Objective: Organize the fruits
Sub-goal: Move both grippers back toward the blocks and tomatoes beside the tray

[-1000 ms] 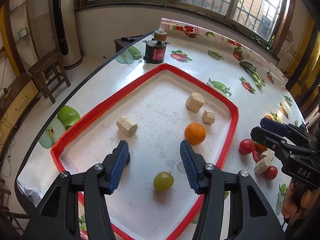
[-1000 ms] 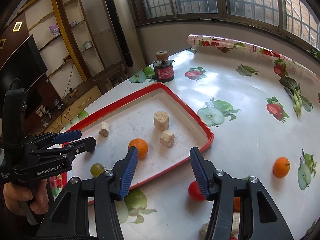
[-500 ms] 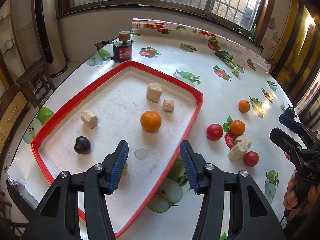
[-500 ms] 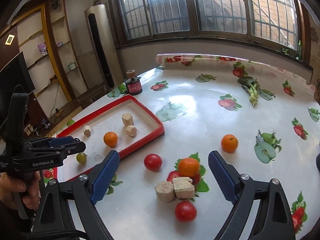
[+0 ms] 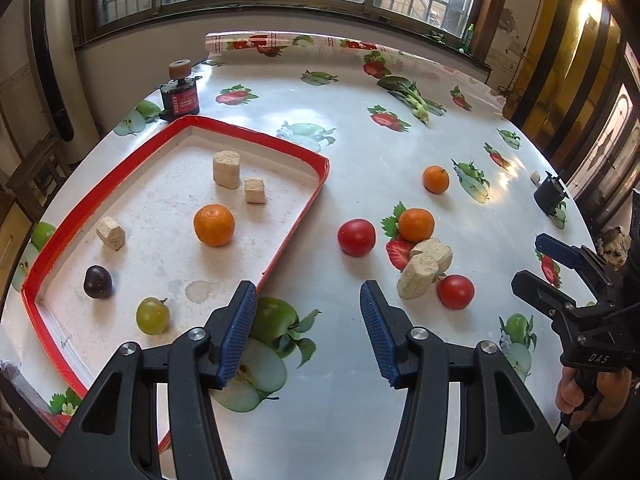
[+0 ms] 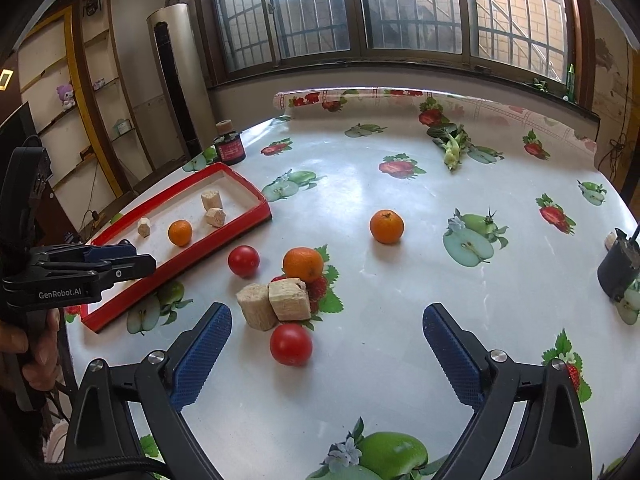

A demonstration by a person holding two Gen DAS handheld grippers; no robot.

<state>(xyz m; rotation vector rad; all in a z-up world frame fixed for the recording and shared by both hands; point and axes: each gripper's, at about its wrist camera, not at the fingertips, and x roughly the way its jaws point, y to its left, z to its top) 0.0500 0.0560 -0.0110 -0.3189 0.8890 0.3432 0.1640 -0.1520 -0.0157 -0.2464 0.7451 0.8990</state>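
A red-rimmed white tray (image 5: 296,216) lies at the table's left; it also shows in the right wrist view (image 6: 256,200). It holds an orange (image 5: 214,225), a dark plum (image 5: 97,281), a green grape (image 5: 152,315) and three beige chunks. On the table lie two tomatoes (image 6: 291,345) (image 6: 243,261), two oranges (image 6: 303,264) (image 6: 386,226) and two beige chunks (image 6: 274,303). My left gripper (image 5: 306,334) is open and empty, just right of the tray's near corner. My right gripper (image 6: 326,356) is wide open and empty, just short of the nearest tomato.
A black-and-red cylinder (image 5: 180,96) stands behind the tray's far corner. A small black device (image 6: 618,270) sits at the table's right edge. The tablecloth has printed fruit pictures. A rolled cloth edge (image 6: 400,98) runs along the far side under the windows.
My left gripper has pulled back and swung right, from over the tray to beside it. My right gripper has moved right and back to face the loose fruit, and has opened wider.
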